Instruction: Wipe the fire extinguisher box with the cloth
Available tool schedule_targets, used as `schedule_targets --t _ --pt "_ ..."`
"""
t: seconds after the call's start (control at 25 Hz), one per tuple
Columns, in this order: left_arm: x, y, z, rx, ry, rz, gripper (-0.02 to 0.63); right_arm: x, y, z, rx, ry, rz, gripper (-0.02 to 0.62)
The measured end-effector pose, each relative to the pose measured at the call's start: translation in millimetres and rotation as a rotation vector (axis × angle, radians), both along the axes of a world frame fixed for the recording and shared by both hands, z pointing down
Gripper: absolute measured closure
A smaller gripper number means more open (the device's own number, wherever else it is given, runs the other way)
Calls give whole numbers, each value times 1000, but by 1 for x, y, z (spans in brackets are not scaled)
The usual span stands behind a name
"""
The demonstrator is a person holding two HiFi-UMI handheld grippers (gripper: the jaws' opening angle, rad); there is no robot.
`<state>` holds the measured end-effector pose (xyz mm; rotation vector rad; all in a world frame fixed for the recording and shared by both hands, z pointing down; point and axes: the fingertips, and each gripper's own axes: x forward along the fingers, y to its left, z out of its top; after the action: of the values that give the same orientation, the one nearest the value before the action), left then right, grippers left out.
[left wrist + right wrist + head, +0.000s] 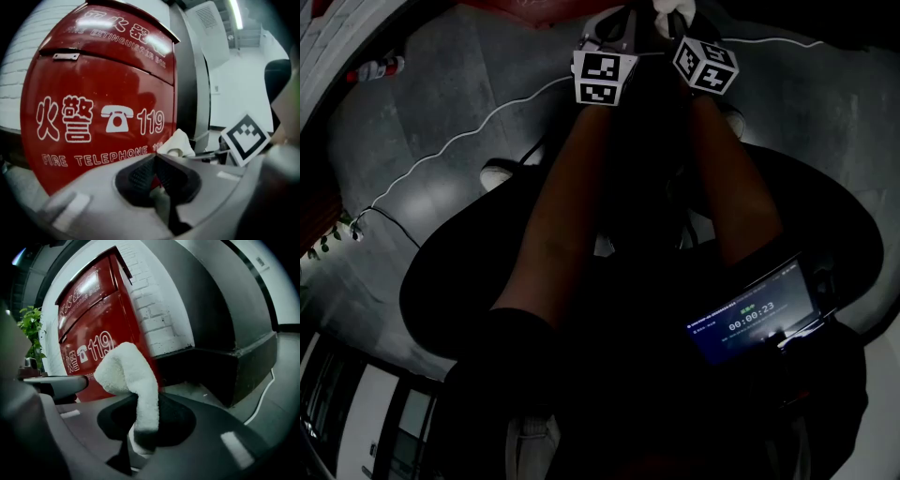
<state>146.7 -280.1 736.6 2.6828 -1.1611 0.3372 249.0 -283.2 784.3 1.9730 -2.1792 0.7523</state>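
Left gripper (156,159): jaws clenched, nothing between, facing box (98,89) front.
Right gripper (143,420): grasping cloth (125,373), by box's lower right edge.

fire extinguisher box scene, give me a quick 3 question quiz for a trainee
1. True or false: the left gripper is shut on the cloth.
2. Which number is printed on the front of the red fire extinguisher box? A) 911 B) 119 C) 112
3. Fill in: the cloth's colour is ____.

Key
1. False. The left gripper's jaws are together with nothing between them; the right gripper is the one shut on the cloth.
2. B.
3. White.
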Motion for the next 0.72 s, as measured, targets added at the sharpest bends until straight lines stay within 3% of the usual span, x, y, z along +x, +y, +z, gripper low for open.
schedule_targets --t 0.4,0.72 --pt "-59 16 -96 95 -53 -66 607 -73 3 -115 146 47 -181 500" --pt "-128 15 -233 265 -93 -108 607 -140 10 -247 311 95 -366 497"
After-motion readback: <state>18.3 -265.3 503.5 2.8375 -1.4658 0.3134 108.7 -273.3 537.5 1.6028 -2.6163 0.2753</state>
